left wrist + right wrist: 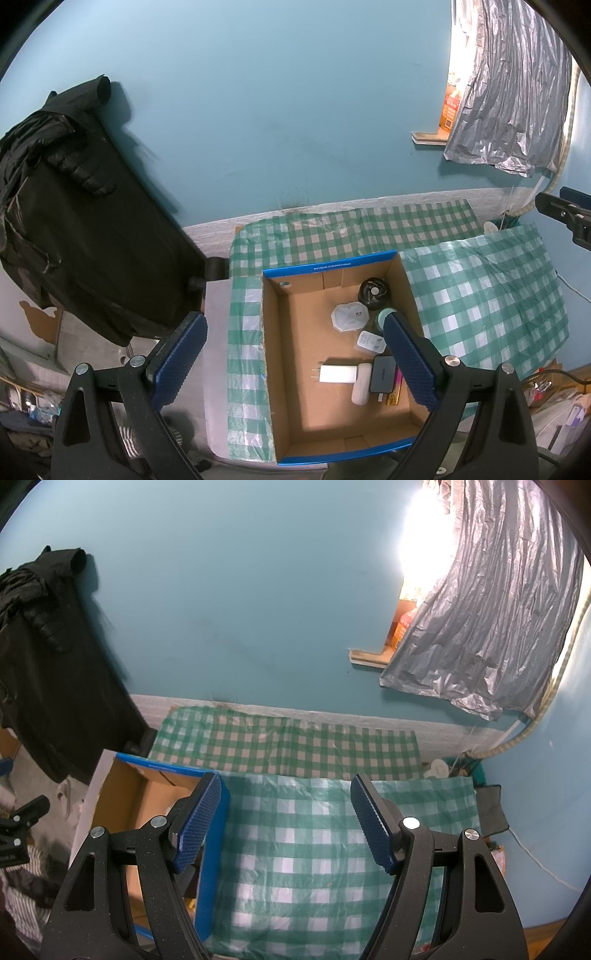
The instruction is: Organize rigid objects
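A cardboard box [280, 369] with blue rims sits on the green checked cloth [480, 295]. Inside lie a white charger [338, 373], a white case [361, 384], a dark grey power block [383, 374], a white plug [371, 341], a white octagonal device [350, 316], a black round object [372, 291] and a pale green round item [384, 315]. My left gripper [295, 336] hovers open above the box, holding nothing. My right gripper [286, 801] hangs open over bare cloth [295, 849], just right of the box [125, 805], with nothing between its fingers.
A black jacket [74, 221] hangs at the left against the blue wall. A silver curtain [509, 92] covers a window at the upper right. Clutter and striped fabric [22, 897] lie on the floor left of the table. A white cable [532, 860] runs down at the right.
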### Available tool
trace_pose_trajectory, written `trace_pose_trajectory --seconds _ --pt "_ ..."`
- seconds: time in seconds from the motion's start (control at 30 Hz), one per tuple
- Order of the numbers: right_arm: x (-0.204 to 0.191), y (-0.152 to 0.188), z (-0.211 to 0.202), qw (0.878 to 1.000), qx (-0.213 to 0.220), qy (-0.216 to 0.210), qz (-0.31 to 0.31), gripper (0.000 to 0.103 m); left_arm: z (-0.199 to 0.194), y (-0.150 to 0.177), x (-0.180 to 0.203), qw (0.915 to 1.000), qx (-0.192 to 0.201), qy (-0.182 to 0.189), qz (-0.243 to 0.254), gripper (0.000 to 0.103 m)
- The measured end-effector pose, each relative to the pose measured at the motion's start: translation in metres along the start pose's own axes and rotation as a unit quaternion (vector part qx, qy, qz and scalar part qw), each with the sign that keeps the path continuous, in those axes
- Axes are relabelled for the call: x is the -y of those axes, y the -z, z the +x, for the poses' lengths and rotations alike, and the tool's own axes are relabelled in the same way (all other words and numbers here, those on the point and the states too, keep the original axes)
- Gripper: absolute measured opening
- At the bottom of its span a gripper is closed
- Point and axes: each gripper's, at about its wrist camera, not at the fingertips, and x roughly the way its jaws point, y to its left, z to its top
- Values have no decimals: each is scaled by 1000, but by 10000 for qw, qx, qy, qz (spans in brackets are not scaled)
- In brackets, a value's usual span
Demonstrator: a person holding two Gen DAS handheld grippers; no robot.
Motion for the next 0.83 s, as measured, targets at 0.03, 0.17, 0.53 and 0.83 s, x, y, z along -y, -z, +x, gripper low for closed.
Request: trace_pose_trajectory --seconds 0.03,0.17,0.53,0.83 --pt "1 0 0 10000 -3 -3 2 72 0 0 0 10000 -1 -3 1 97" --pt "0 0 0 10000 -3 -1 -13 72 1 1 -1 10000 -22 -6 2 97" --pt "0 0 0 10000 -3 7 -8 72 1 3 -2 10000 -10 -24 11 97" --pt "0 0 0 10000 -12 14 -17 72 1 3 -2 10000 -34 -9 -4 97"
